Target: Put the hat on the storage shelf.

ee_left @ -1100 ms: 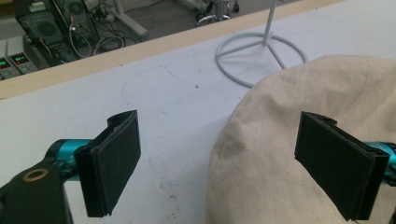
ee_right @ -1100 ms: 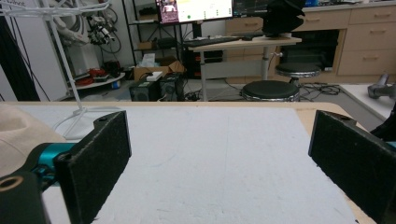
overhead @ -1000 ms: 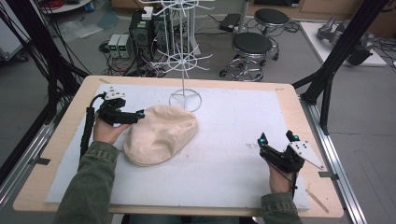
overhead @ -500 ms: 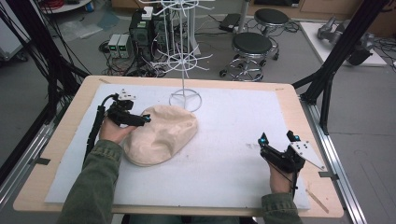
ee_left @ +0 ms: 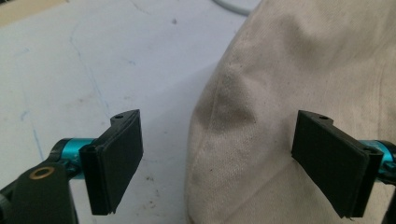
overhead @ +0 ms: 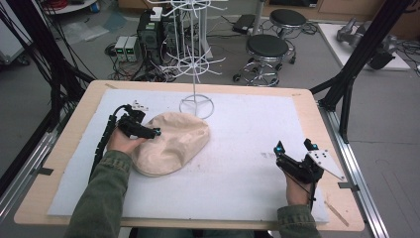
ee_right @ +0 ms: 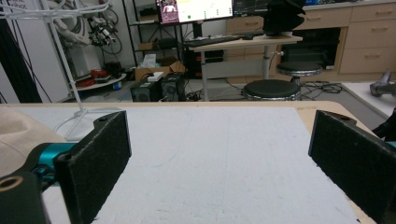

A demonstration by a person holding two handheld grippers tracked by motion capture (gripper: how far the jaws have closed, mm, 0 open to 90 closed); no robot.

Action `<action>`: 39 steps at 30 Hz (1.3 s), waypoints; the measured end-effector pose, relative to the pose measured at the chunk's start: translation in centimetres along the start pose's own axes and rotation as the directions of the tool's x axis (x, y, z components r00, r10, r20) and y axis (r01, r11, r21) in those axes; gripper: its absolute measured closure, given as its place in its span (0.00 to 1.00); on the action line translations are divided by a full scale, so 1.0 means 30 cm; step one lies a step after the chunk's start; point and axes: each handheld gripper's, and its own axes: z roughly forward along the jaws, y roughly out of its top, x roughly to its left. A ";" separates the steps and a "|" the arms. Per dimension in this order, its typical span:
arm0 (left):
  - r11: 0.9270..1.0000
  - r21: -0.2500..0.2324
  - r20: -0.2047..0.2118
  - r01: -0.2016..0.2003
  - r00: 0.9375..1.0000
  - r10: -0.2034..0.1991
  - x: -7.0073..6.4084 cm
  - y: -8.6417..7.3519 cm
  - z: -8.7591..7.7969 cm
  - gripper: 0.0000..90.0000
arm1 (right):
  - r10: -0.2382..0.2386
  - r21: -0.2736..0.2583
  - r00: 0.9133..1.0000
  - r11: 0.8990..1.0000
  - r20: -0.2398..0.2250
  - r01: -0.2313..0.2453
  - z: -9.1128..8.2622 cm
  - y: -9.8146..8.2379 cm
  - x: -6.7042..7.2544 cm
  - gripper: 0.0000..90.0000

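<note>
Beige cloth cap (overhead: 171, 144) lying flat on the white mat (overhead: 247, 129) of the table, left of centre, its far edge just beside the round base of the white wire stand (overhead: 196, 105) near the far edge. Left gripper (overhead: 148, 133) held low over the cap's left edge, toward the table's left side, jaws spread wide. In the left gripper view, cap (ee_left: 299, 93) seen between the spread jaws: one pad over the cloth, the other over bare mat (ee_left: 93, 70), the cap's seamed edge running between them; nothing pinched, contact with the cloth impossible to tell. Right gripper (overhead: 295, 147) near the right near corner of the table, well apart from the cap, jaws spread wide and holding nothing. In the right gripper view, open mat (ee_right: 224, 158) between the two pads, with the stand (ee_right: 70, 70) and a sliver of cap (ee_right: 18, 135) at the left.
</note>
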 end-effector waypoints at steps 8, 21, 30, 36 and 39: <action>0.997 0.077 0.041 -0.024 0.999 0.021 -0.015 -0.017 0.049 0.29 | 0.005 0.003 1.000 1.000 -0.002 -0.005 0.000 0.000 0.001 0.05; 0.997 0.082 0.063 0.003 0.998 -0.008 -0.011 -0.043 0.048 0.59 | 0.011 -0.002 1.000 1.000 0.001 -0.011 -0.001 0.000 -0.001 0.05; 0.997 0.071 0.017 -0.003 1.000 0.002 -0.023 -0.045 0.031 0.87 | 0.014 0.001 1.000 1.000 0.004 -0.014 -0.001 0.000 -0.003 0.05; 0.998 0.063 -0.008 -0.032 0.999 0.032 -0.035 -0.043 0.021 0.89 | 0.016 0.000 1.000 1.000 0.002 -0.016 -0.001 0.000 -0.003 0.05; 0.998 0.053 -0.012 -0.033 0.999 0.034 -0.037 -0.042 0.015 0.89 | 0.015 -0.001 1.000 1.000 0.003 -0.015 0.000 0.000 -0.005 0.05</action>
